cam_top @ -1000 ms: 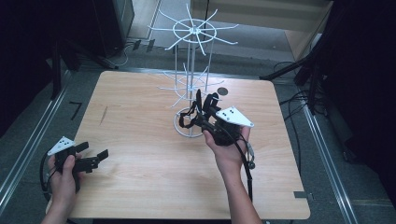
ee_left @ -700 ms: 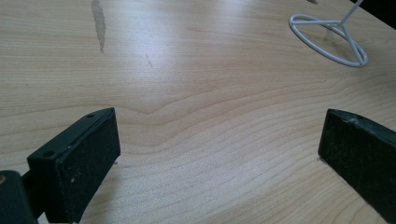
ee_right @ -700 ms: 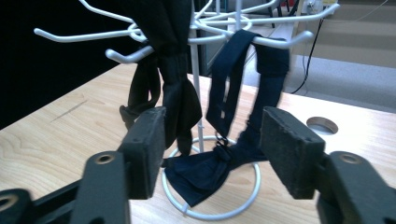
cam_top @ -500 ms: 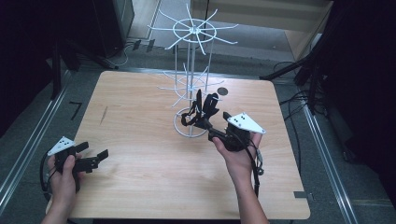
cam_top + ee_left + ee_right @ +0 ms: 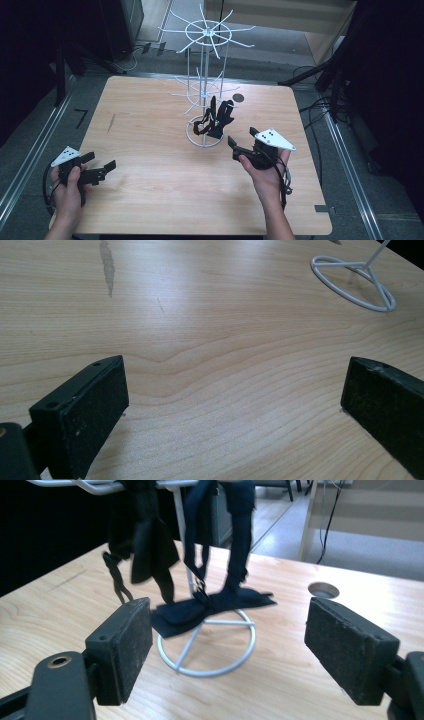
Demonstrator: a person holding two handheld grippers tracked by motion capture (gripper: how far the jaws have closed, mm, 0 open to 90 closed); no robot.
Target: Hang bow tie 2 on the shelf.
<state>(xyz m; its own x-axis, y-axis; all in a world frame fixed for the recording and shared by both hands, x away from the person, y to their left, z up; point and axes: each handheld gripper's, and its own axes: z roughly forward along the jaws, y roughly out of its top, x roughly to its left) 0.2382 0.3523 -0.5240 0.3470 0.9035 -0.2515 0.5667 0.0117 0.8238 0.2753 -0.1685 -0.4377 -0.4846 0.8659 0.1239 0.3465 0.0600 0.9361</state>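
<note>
My right gripper (image 5: 242, 148), its jaws having just been opening wide and empty, sits beside the black fabric bow ties (image 5: 215, 119) hanging on the white wire rack (image 5: 203, 90), which lie ahead of it, far nearer than my left gripper (image 5: 98, 168).

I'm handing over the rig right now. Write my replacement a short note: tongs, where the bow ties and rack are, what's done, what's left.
Right tongs: open, nothing between the jaws, which have just been opening; they sit just off the rack base, pointing at it.
Left tongs: open, empty, low over the table at its near left corner.
White wire rack: upright mid-table. Black bow ties hang by their straps from its lower arms; one rests its bow on the base ring.
Done: ties appear hung and released.
Left: I can't tell; no loose ties on the table.
</note>
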